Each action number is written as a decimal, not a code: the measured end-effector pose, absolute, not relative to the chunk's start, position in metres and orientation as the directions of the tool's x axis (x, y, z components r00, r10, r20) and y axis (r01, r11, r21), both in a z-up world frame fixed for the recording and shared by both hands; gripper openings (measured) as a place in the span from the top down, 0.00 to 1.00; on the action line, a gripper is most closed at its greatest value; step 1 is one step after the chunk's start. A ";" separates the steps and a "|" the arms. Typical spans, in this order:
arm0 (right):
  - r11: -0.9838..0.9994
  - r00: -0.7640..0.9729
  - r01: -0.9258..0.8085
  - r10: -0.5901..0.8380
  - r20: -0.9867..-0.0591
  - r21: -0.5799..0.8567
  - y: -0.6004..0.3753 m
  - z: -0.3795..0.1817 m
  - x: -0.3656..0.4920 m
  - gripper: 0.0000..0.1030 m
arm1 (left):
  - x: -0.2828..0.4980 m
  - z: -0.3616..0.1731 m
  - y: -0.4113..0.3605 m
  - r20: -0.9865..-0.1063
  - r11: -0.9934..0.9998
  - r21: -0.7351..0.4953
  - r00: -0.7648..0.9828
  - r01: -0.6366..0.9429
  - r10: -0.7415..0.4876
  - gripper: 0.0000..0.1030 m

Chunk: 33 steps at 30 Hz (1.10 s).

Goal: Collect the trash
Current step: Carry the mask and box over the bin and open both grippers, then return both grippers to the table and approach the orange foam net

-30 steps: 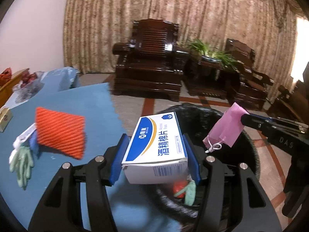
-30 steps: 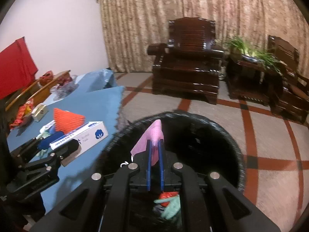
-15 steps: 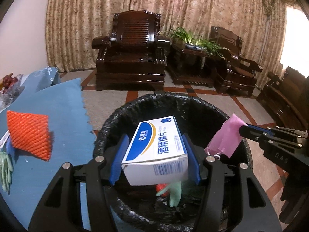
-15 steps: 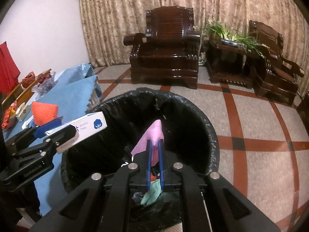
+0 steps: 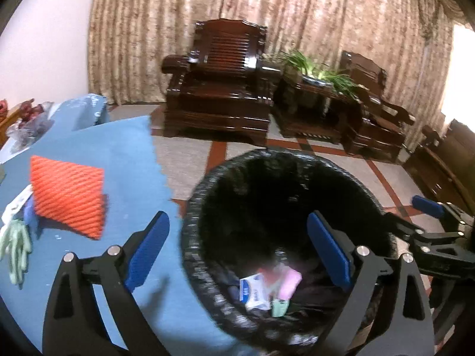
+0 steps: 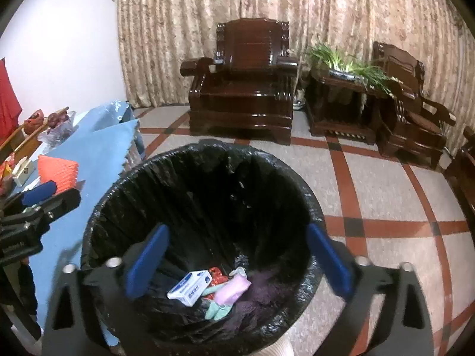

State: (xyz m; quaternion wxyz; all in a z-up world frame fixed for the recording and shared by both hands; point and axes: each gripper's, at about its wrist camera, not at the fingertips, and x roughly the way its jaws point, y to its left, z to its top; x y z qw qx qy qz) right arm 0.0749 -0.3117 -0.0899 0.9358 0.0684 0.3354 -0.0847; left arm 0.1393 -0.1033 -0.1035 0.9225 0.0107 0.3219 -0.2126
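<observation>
Both grippers hang wide open and empty over the black bin [image 6: 202,207] — box [image 6: 190,287] and pink mask [image 6: 231,289] lie at its bottom; left gripper [image 5: 237,249], right gripper [image 6: 234,255]. Risk: reaching back for the orange net [image 5: 66,195] at frame left, fingers could snag the bin liner.

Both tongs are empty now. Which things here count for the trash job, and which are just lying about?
Job: bin; box and pink mask inside it; orange net and green glove on the table.
Lying about: armchair, plant, curtain.
</observation>
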 end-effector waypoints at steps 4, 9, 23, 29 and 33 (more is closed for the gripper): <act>0.981 0.783 0.175 -0.086 -0.616 0.087 -0.301 -0.082 0.079 0.06 | 0.138 -0.097 -0.078 -0.587 0.933 -0.086 0.739 0.350 -0.331 0.08; 0.986 0.804 0.131 -0.044 -0.593 0.104 -0.279 -0.076 0.087 0.06 | 0.138 -0.088 -0.044 -0.580 0.955 -0.080 0.766 0.287 -0.279 0.08; 0.990 0.833 -0.050 0.114 -0.542 0.131 -0.185 -0.066 0.134 0.06 | 0.129 -0.085 0.066 -0.552 0.998 -0.020 0.831 0.066 -0.066 0.08; 0.982 0.825 -0.134 0.186 -0.534 0.136 -0.138 -0.067 0.158 0.06 | 0.133 -0.090 0.111 -0.554 0.999 -0.007 0.832 -0.045 0.034 0.08; 0.976 0.813 -0.176 0.219 -0.539 0.131 -0.114 -0.071 0.170 0.09 | 0.139 -0.101 0.142 -0.570 0.993 0.001 0.816 -0.115 0.095 0.08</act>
